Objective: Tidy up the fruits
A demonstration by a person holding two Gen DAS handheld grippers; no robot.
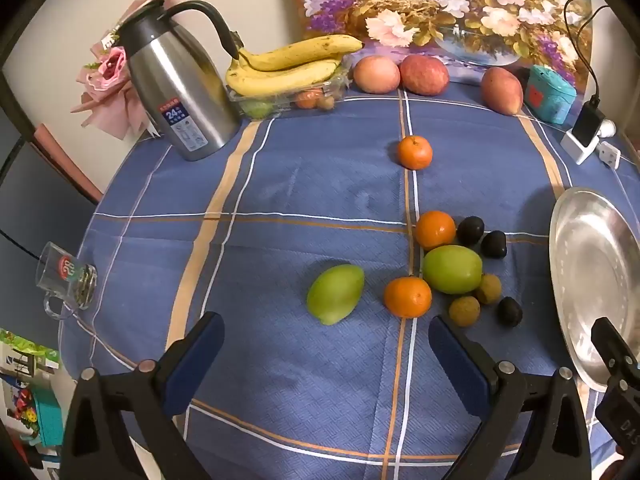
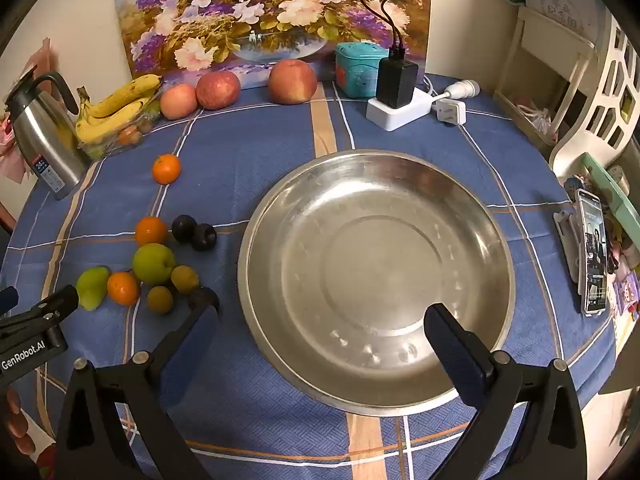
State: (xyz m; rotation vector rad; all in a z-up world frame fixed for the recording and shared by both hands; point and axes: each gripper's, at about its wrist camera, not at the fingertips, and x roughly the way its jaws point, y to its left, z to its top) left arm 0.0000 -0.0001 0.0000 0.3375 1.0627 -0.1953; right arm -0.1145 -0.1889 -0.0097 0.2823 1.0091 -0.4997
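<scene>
I have both claws tipped down over the bench (image 1: 280, 184), which wears a blue checked cloth. My left claw (image 1: 326, 354) stands wide open with nothing between its blue pads, hovering just short of a green fruit (image 1: 336, 294) that lies a little apart from the main cluster. To that fruit's right a mandarin (image 1: 408, 297) sits against a rounder green fruit (image 1: 453, 269), with a second mandarin (image 1: 435, 230) behind it, two dark plums (image 1: 482, 238) beside that, two small brownish-yellow fruits (image 1: 476, 300) on the near side and a third dark plum (image 1: 510, 311) just beyond them. A third mandarin (image 1: 415, 152) rests alone farther back along the cloth's centre stripe. At the rear of the bench I see bananas (image 1: 288, 66) lying on a clear plastic tray, three apples (image 1: 424, 75) in a loose row before a flower painting (image 1: 440, 0), and a steel thermal jug (image 1: 176, 88) at the left. A glass mug (image 1: 68, 280) sits at the left edge. My right claw (image 2: 322, 320) is also spread wide and holds nothing; it hangs over the near part of a large steel dish (image 2: 376, 276), which has no fruit in it. The fruit cluster lies just left of that dish's rim, not touching it. Behind the dish are a teal tin (image 2: 356, 70) and a white power strip (image 2: 396, 110) with a black charger plugged in, and a phone (image 2: 592, 252) stands propped at the right.
</scene>
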